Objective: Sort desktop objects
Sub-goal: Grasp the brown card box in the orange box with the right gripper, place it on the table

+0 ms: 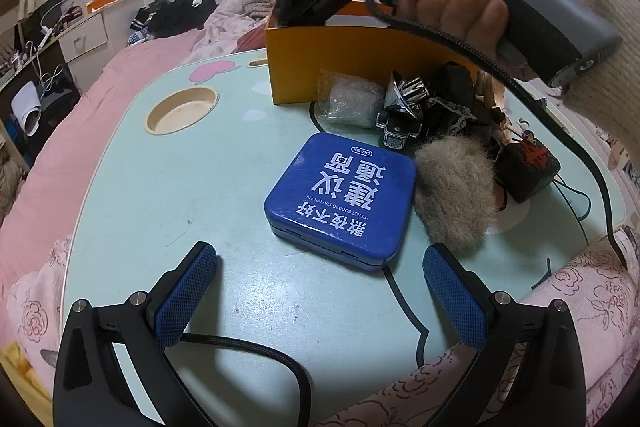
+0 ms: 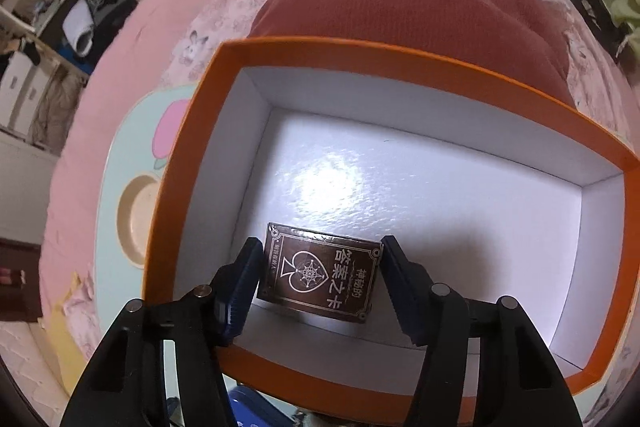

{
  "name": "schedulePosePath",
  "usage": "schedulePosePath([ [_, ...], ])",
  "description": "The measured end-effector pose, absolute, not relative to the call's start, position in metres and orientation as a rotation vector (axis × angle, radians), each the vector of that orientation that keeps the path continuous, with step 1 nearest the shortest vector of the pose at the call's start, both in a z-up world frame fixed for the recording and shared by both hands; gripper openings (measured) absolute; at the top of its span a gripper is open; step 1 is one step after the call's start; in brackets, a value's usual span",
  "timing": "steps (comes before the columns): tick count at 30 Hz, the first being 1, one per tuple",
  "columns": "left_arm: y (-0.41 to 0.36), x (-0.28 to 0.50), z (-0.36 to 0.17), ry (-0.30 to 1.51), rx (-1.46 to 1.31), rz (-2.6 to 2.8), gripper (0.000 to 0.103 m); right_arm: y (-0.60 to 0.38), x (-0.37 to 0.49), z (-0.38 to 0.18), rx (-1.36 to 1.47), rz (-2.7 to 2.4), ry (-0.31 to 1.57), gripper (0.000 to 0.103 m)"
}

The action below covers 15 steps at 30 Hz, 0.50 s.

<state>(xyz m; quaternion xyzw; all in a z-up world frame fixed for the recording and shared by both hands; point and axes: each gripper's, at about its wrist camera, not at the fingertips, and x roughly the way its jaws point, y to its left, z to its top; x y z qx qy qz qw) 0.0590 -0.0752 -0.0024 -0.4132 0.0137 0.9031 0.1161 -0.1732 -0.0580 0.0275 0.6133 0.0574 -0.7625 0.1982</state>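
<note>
The right gripper [image 2: 320, 273] has its 2 pads against the sides of a brown card box [image 2: 320, 273] printed 神秘的答案之卡, held just inside the orange box [image 2: 188, 163] near its near wall: the placing step. Next, I judge, release and lift clear. The left gripper [image 1: 320, 291] hangs wide and empty just near of a blue tin [image 1: 340, 203] marked durex, "IT'S NOT GOOD TO STAY UP LATE".

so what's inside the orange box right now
Only a brown card box, held between the right gripper fingers above the white floor of the orange box. The near floor strip beneath the fingers is hidden.
</note>
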Motion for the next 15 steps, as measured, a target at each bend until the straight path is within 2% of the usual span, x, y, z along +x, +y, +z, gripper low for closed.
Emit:
schedulePosePath([
  [3,-0.075,0.059,-0.002,0.04,-1.21,2.646,0.103,-0.04,-0.178,0.057,1.6,-2.158,0.017,0.059],
  [6,-0.075,0.059,-0.002,0.039,-1.211,2.648,0.103,-0.012,-0.166,0.102,1.432,-2.214,-0.042,0.059],
  [11,-0.075,0.06,-0.003,0.038,-1.212,2.651,0.103,0.04,-0.103,0.154,1.22,-2.239,0.02,0.06],
  [15,-0.076,0.06,-0.003,0.038,-1.213,2.652,0.103,0.064,-0.051,0.132,1.222,-2.19,0.098,0.06],
])
